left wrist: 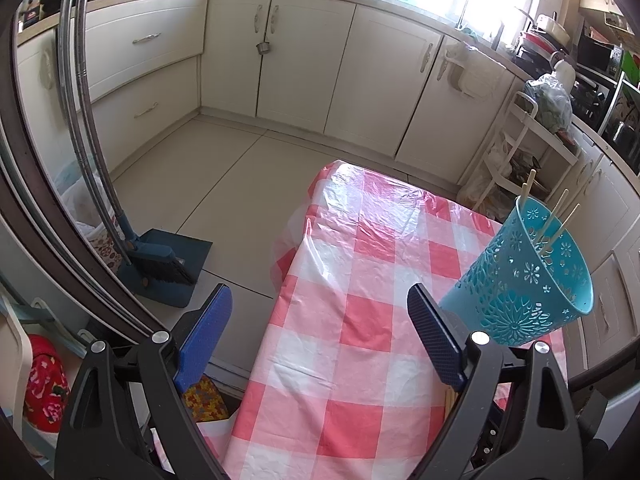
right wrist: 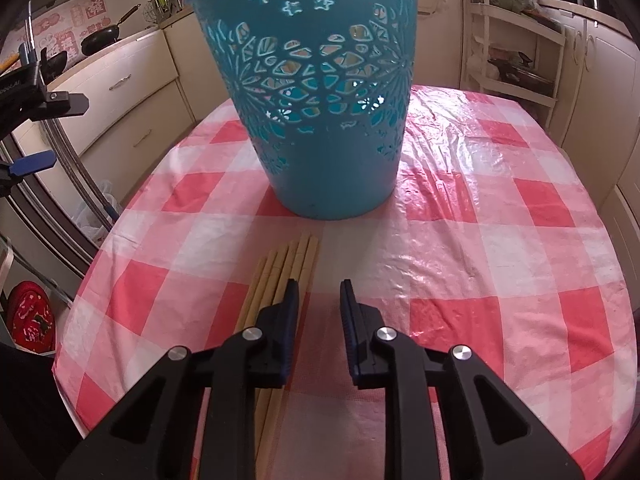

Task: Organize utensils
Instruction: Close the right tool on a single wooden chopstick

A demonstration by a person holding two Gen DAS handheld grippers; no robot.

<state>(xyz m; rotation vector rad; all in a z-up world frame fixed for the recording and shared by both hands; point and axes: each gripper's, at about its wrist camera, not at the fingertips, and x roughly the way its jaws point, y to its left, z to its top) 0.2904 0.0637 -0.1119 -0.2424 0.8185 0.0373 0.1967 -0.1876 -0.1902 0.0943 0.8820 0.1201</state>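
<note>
the basket (right wrist: 324,92) stands upright on the checked cloth (right wrist: 500,240), a few chopsticks (left wrist: 554,220) poking from its top. more chopsticks (right wrist: 280,276) lie flat just in front of the basket. the right gripper (right wrist: 319,292) hangs above them, fingers narrow, nothing between. the left gripper (left wrist: 320,312), left of the basket, gapes wide and empty.

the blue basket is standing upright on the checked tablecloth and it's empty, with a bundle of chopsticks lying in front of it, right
Not quite: the blue basket is not empty. The left wrist view shows a few chopsticks sticking out of its top. The rest holds: it stands upright on the checked tablecloth, and a bundle of chopsticks lies in front of it.
</note>
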